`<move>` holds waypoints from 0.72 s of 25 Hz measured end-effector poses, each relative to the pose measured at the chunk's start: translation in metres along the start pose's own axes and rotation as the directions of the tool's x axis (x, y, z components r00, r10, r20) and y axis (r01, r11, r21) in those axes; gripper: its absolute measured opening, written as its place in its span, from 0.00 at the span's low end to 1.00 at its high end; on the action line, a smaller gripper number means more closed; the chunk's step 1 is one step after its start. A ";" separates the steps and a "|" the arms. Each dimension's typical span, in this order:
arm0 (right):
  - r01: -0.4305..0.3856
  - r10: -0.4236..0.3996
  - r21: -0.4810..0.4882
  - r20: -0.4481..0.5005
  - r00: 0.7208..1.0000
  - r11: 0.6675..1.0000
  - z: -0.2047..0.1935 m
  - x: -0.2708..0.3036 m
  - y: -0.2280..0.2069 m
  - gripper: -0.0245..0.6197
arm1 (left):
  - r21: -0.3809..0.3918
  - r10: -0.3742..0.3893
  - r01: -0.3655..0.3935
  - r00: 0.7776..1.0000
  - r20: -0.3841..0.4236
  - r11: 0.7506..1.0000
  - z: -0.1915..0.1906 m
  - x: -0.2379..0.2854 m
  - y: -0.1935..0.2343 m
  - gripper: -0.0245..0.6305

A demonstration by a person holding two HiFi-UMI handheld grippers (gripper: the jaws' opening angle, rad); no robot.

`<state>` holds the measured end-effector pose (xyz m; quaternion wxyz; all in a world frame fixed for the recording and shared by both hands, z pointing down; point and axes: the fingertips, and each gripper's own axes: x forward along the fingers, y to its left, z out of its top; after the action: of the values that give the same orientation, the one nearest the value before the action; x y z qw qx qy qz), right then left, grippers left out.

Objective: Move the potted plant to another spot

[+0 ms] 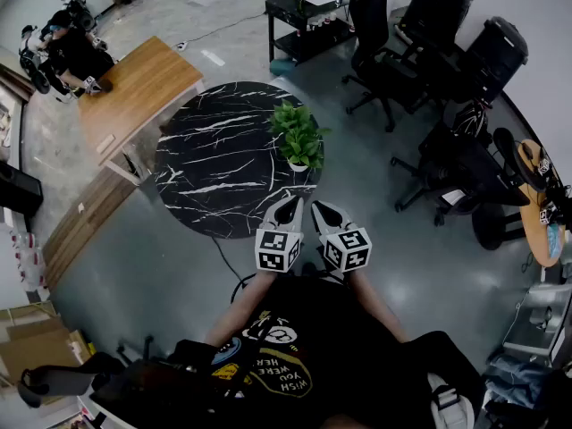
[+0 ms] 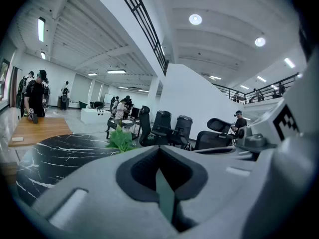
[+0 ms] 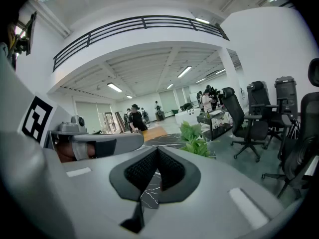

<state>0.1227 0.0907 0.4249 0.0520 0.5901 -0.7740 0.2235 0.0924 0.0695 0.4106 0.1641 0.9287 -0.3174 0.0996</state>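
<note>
The potted plant, leafy green in a small white pot, stands at the right edge of a round black marble table. My left gripper and right gripper hover side by side just off the table's near edge, short of the plant, both pointing towards it. Each is shut with nothing between its jaws. In the left gripper view the plant lies ahead, left of the shut gripper. In the right gripper view the plant is ahead, right of the shut gripper.
A wooden desk adjoins the table at the far left, with people beyond it. Several black office chairs stand to the right. A black shelf cart is behind the table. A cable runs on the floor.
</note>
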 end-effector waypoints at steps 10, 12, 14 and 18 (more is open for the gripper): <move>-0.003 0.003 0.001 -0.007 1.000 1.000 -0.006 0.007 0.001 0.04 | -0.004 0.000 0.000 1.000 -0.002 1.000 -0.006 -0.001 0.007 0.04; -0.003 0.003 -0.002 -0.010 1.000 1.000 -0.006 0.011 0.002 0.04 | -0.009 0.006 -0.006 1.000 0.000 1.000 -0.006 -0.002 0.013 0.04; -0.001 0.001 -0.004 -0.012 1.000 1.000 -0.006 0.014 0.005 0.04 | -0.017 0.012 -0.012 1.000 0.000 1.000 -0.006 -0.004 0.020 0.04; 0.013 -0.013 0.001 -0.016 1.000 1.000 -0.008 0.018 0.006 0.04 | -0.030 0.017 -0.017 1.000 -0.014 0.999 -0.011 -0.007 0.030 0.04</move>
<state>0.1099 0.0791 0.4365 0.0591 0.5934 -0.7696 0.2283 0.0675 0.0552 0.4264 0.1795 0.9226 -0.3256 0.1027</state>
